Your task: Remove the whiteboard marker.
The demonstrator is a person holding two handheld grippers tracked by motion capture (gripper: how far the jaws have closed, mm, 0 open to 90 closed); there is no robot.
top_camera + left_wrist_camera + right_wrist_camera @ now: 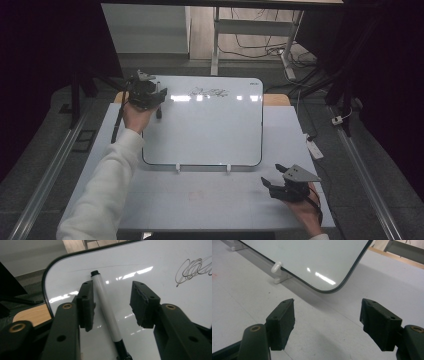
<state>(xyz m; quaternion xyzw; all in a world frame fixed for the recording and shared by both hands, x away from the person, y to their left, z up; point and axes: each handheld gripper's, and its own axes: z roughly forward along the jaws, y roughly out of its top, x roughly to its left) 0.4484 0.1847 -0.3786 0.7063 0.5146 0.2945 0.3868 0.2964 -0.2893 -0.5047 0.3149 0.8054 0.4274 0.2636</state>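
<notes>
A person at a white table (pixel 210 200) works a handheld gripper in each hand over a whiteboard (pixel 205 135) lying flat at the table's centre. The left gripper (pixel 159 100) sits at the board's 10 o'clock corner, its fingers (pixel 86 306) straddling a whiteboard marker (pixel 106 312) that lies on the glossy surface. In the left gripper view the marker, white-barrelled with a black cap at its far end, lies close against the left-hand finger, while the right-hand finger stands clear of it with bare board between; the fingers are part open and do not clamp the pen. A black scribble (pixel 192 270) marks the board at 2 o'clock from the marker in that view, and sits near the board's top edge at 12 o'clock in the high view. The right gripper (pixel 272 175) rests at the table's 5 o'clock area, just off the board's near right corner, its fingers (pixel 283 322) spread wide over bare tabletop with nothing between them. Two small white clips (pixel 177 168) sit along the board's near edge.
</notes>
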